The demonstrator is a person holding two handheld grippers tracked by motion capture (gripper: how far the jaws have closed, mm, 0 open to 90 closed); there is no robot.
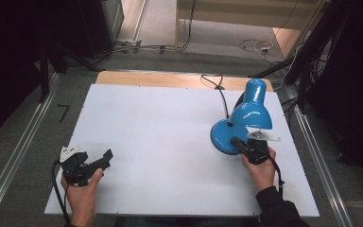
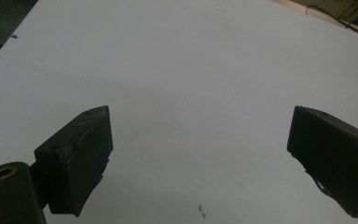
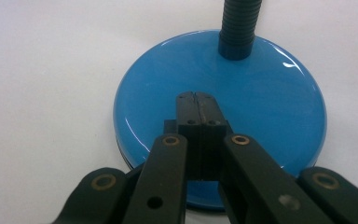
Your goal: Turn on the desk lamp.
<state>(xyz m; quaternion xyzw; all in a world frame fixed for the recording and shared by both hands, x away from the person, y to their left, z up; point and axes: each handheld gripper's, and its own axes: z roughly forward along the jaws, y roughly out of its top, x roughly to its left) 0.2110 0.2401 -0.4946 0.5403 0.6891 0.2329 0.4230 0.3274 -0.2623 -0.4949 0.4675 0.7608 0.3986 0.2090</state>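
A blue desk lamp (image 1: 248, 112) stands on the right half of the white table (image 1: 170, 137), its shade bent over its round blue base (image 1: 222, 137). My right gripper (image 1: 236, 142) is shut, jaws pressed together with nothing between them, tips over the near part of the base (image 3: 168, 88); whether they touch it I cannot tell. The black flexible neck (image 3: 237, 28) rises from the far side of the base. My left gripper (image 1: 105, 158) rests near the table's front left, jaws wide open (image 2: 200, 140) over bare white surface.
The lamp's black cord (image 1: 220, 92) runs from the base to the table's far edge. A wooden strip (image 1: 170, 78) borders the far side. Metal rails (image 1: 19, 151) flank the table on the floor. Cables (image 1: 255, 46) lie on the floor beyond.
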